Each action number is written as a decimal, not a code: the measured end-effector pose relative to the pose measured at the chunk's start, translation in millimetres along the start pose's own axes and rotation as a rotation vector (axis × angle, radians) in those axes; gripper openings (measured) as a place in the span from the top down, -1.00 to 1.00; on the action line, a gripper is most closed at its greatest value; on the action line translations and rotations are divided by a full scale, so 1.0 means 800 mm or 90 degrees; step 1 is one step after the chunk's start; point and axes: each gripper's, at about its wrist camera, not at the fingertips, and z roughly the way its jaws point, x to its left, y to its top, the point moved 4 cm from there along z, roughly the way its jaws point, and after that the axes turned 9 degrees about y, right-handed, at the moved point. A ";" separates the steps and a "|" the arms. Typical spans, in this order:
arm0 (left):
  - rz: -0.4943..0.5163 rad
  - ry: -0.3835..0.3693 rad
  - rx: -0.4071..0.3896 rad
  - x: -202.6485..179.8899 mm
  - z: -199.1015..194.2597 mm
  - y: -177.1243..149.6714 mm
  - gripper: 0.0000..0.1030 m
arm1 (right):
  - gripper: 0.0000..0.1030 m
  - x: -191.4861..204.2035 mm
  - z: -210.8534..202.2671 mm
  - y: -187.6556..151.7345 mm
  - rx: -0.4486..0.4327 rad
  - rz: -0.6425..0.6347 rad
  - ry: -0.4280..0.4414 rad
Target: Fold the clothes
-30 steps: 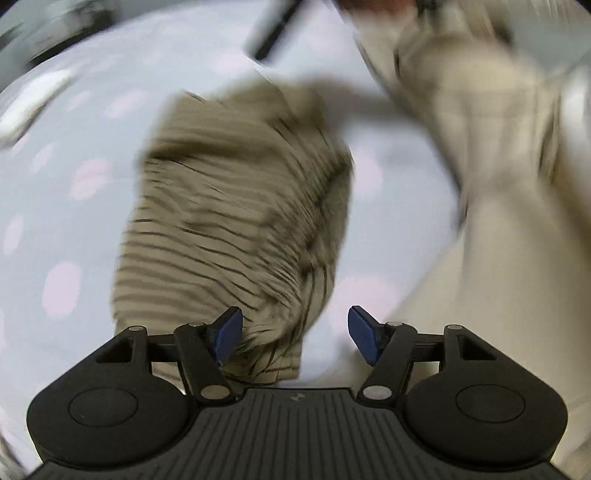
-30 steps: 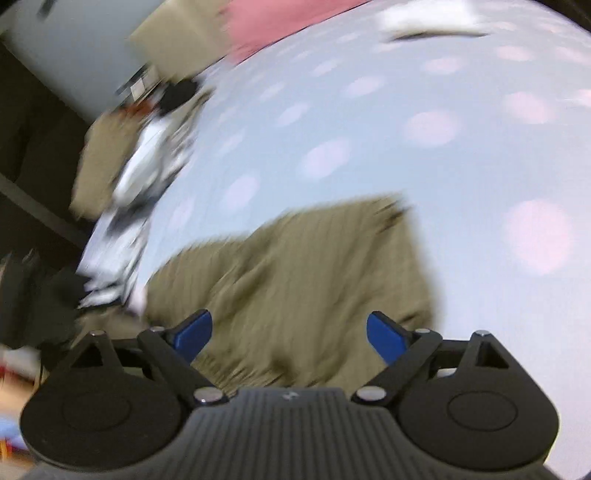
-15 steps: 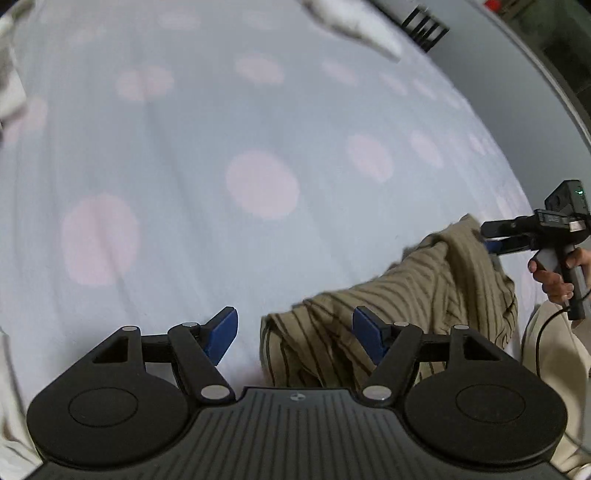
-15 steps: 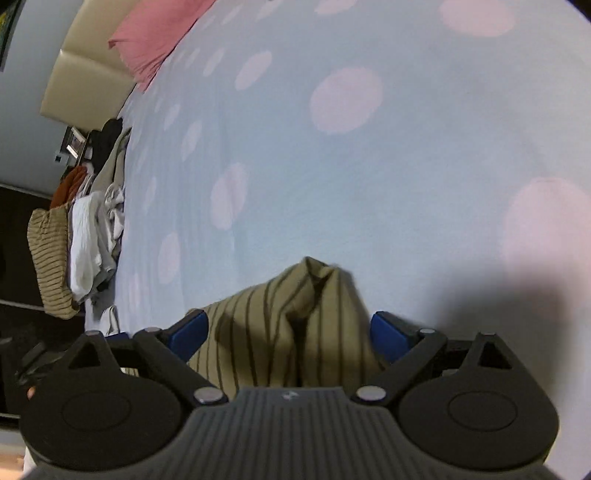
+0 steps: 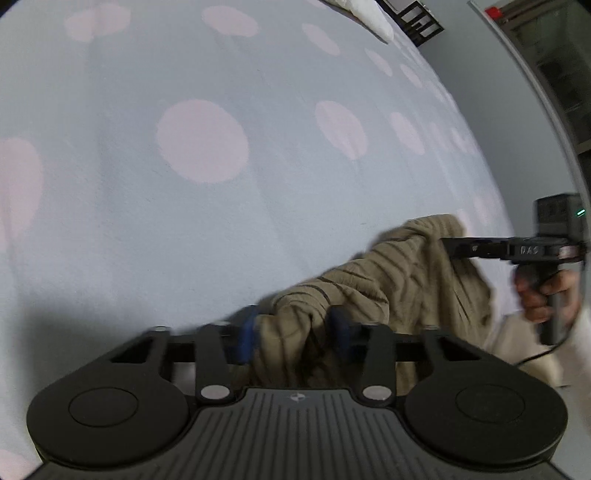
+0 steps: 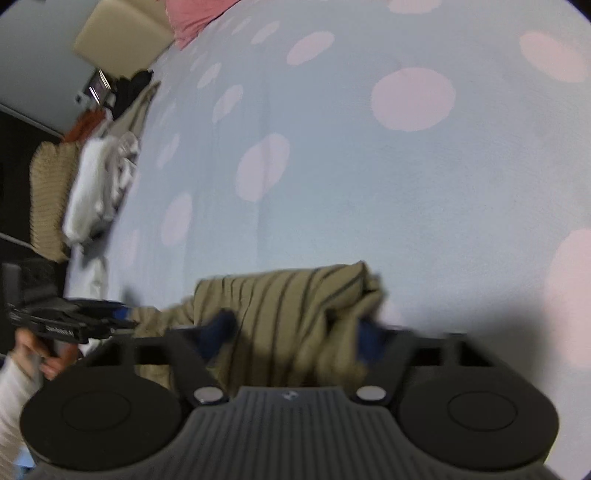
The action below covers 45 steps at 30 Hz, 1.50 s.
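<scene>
A tan garment with dark stripes (image 5: 399,280) lies bunched on the pale blue bedsheet with pink dots (image 5: 221,184). My left gripper (image 5: 293,328) is shut on one bunched edge of it, at the bottom of the left wrist view. My right gripper (image 6: 295,332) is closing on the other end of the garment (image 6: 288,306), cloth between its blue pads; the view is blurred. The right gripper also shows in the left wrist view (image 5: 458,245) at the garment's far side. The left gripper shows in the right wrist view (image 6: 122,315) at the left.
A heap of other clothes (image 6: 92,177) lies along the bed's left edge in the right wrist view, with a pink pillow (image 6: 192,18) and a beige headboard (image 6: 118,33) beyond. A white cloth (image 5: 369,18) lies at the bed's far edge in the left wrist view.
Both grippers have come down onto the striped garment, one at each end. The jaws, open half a second ago, have narrowed onto the cloth.
</scene>
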 end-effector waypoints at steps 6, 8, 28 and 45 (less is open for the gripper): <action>-0.034 0.051 -0.102 0.011 -0.021 -0.004 0.81 | 0.80 -0.025 -0.019 -0.003 -0.061 0.046 0.014; -0.049 0.075 -0.127 0.022 -0.030 -0.004 0.89 | 0.81 -0.027 -0.026 -0.007 -0.090 0.053 0.015; 0.030 0.000 -0.168 -0.035 -0.114 -0.045 0.34 | -0.07 0.043 -0.126 -0.043 -0.264 -0.119 -0.031; 0.237 0.074 0.067 -0.127 -0.020 -0.140 0.33 | 1.00 0.035 -0.030 -0.155 0.013 -0.202 -0.116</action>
